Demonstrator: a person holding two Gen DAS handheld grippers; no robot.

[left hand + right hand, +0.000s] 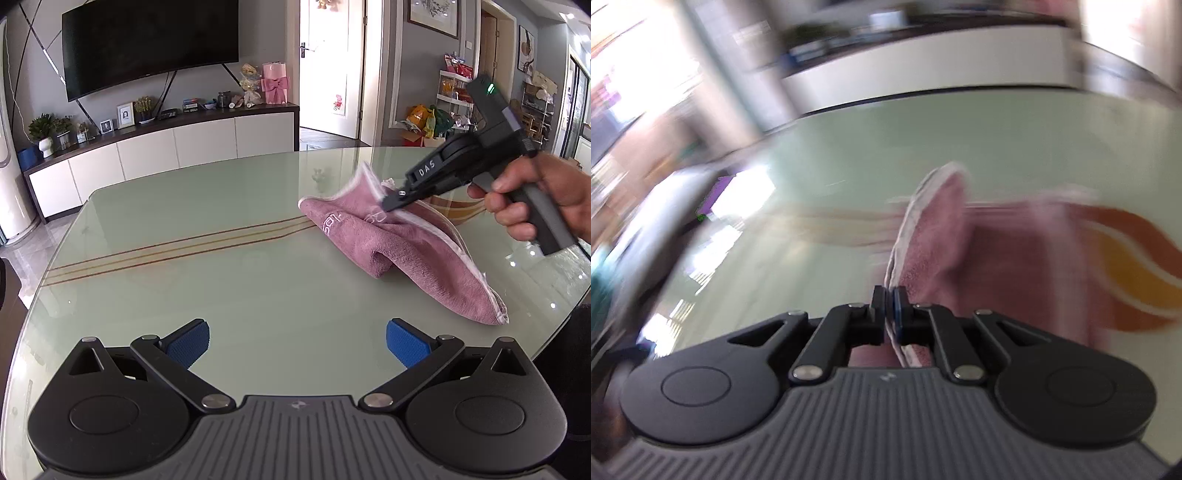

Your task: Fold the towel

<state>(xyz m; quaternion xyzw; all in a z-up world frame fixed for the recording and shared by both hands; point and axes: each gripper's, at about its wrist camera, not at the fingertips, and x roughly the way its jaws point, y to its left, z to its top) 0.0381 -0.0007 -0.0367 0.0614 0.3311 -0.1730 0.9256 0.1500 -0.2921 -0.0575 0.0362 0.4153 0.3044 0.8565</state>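
Pink and fleecy, the one towel (399,247) lies rumpled on the right side of the pale green glass table (221,280), part of it doubled over on itself and one white-trimmed corner pulled up off the surface. My right claw (889,295) has that corner: its two jaws are pressed together with the towel's white hem pinched between them. From my right wrist the cloth fills the middle of the view and everything around it is smeared by blur, though I can make out an orange and yellow swirl (1137,280) printed under the glass just beyond the towel. My left wrist gives what the right cannot: the whole towel in a sharp picture, my right hand (532,199) wrapped around the grey handle, and the room behind, with one dark television (147,44) on the wall above one long white cabinet (166,147). My left claw (297,343) hangs low over bare glass, well apart from the towel, its two blue pads (188,341) spread wide and holding nothing. Three thin gold lines (177,247) cross the tabletop towards the towel.
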